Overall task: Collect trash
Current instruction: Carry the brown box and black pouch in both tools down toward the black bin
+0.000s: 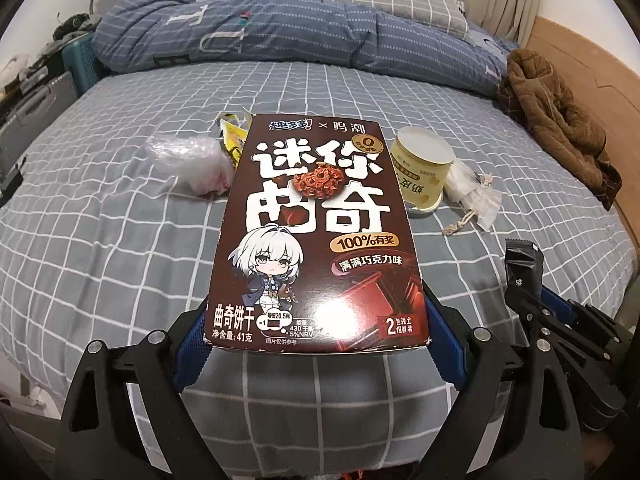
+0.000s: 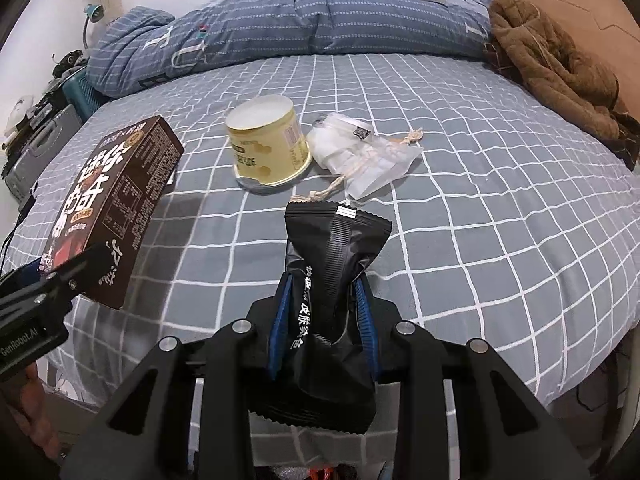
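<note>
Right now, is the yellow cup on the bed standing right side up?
No. In the right wrist view the yellow cup sits upside down on the bed sheet, its wider rim down and printed text inverted.

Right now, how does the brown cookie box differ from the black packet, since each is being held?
The brown cookie box is a stiff, flat-sided carton; the black packet is a soft, crumpled pouch, pinched in where it is gripped. The box sits in the left tool, the packet in the right tool. The box carries bright white lettering and a cartoon figure; the packet is plain black with small white print. Both are lifted above the checked bedsheet.
</note>
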The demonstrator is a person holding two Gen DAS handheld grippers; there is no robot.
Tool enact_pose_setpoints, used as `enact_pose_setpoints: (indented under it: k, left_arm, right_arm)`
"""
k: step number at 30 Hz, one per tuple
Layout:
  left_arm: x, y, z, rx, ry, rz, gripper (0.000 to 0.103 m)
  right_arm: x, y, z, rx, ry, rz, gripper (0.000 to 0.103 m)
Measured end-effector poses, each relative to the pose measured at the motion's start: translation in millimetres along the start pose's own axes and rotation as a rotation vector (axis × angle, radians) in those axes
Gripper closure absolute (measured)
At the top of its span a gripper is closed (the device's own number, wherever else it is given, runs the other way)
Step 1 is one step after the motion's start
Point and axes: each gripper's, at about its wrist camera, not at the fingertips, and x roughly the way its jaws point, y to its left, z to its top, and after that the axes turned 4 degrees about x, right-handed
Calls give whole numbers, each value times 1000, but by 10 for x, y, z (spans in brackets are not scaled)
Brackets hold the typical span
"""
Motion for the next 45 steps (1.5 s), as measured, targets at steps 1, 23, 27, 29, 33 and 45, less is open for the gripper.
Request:
enact_pose_setpoints:
  k: [1,23,27,29,33,45]
  left_arm:
    - [-20,-1,-11,0,0,0,15]
    - [-529,-14,-350,7,3,-4,15]
    - [-606,-19,-433,9,6,-6,15]
    - [-655,-29,-471,11,6,-6,15]
    - [-756,-39,-553,15,6,-5,15]
    - [-1031,-68,-807,21,4,-4,15]
  right_arm:
    - [-23,5,-3,-1,-1,2,73]
    - [-622,219,-248,-43,-24,32,73]
    - [-729,254,-300,-48,-30,35,73]
    - [-780,266,-330,-49,-31,38,73]
    - [-865,278,-381,-48,-35,40,73]
    - [-1200,324,-576,-57,-52,42,73]
